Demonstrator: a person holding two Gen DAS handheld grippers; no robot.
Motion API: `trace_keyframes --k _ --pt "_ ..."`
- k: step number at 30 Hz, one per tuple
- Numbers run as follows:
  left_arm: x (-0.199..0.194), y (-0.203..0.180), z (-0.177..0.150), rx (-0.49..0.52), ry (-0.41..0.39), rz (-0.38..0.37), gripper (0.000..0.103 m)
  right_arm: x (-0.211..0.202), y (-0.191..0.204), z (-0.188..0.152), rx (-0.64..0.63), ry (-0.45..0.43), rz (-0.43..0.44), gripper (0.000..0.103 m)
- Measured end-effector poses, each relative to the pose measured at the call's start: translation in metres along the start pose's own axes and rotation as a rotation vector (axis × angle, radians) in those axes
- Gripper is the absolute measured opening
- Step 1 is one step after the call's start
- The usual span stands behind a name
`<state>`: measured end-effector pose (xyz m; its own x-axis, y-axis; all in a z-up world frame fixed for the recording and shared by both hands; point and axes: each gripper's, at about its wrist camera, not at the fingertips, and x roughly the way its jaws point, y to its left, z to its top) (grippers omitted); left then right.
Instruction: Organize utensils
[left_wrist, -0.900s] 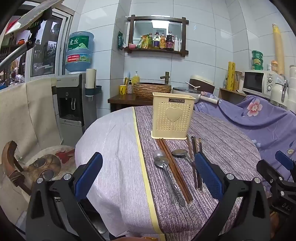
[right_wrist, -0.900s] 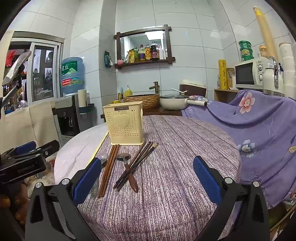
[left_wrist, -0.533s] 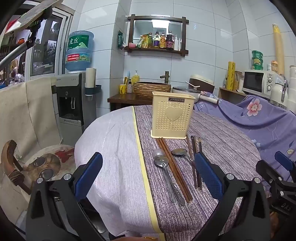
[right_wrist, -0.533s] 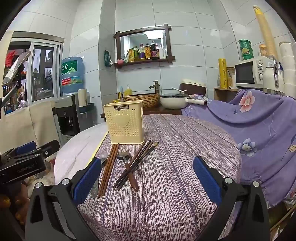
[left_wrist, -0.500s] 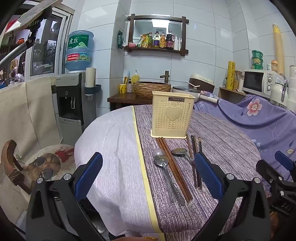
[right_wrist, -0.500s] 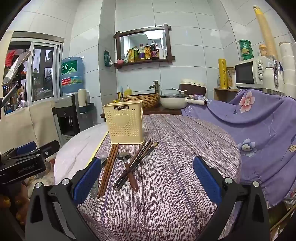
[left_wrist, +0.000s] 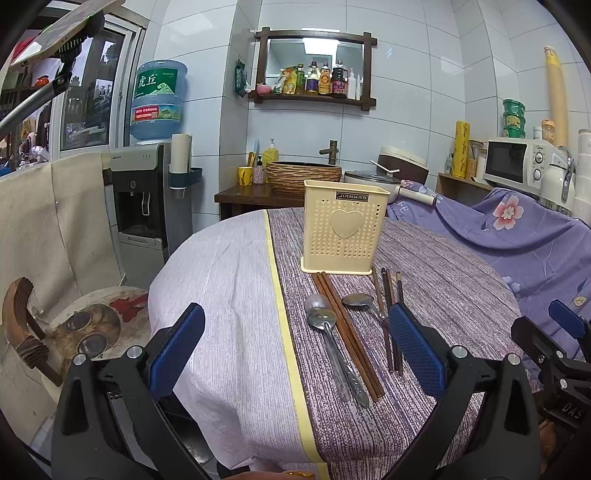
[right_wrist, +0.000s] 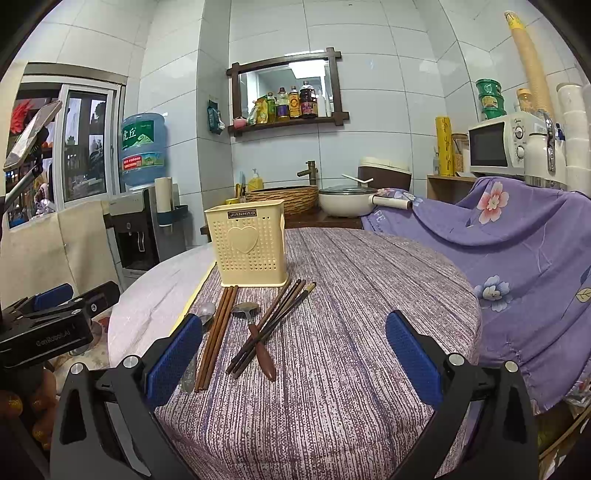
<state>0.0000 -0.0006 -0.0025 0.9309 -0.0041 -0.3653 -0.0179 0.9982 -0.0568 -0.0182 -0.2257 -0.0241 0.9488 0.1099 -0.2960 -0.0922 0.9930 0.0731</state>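
Observation:
A cream perforated utensil holder stands upright on the round table. In front of it lie a pair of brown chopsticks, two metal spoons, a wooden-handled spoon and several dark chopsticks. My left gripper is open and empty, near the table's front edge. My right gripper is open and empty, short of the utensils. Each gripper shows at the edge of the other's view.
The table has a purple striped cloth and a white cloth on its left part. A water dispenser stands to the left. A floral purple cover drapes to the right. A sink counter is behind.

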Motion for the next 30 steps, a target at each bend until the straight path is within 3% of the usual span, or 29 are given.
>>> trace_keyframes --k 30 --pt "0.0010 -0.0021 -0.0034 0.000 0.010 -0.006 0.098 -0.0001 0.0003 -0.0011 0.003 0.015 0.003 0.097"
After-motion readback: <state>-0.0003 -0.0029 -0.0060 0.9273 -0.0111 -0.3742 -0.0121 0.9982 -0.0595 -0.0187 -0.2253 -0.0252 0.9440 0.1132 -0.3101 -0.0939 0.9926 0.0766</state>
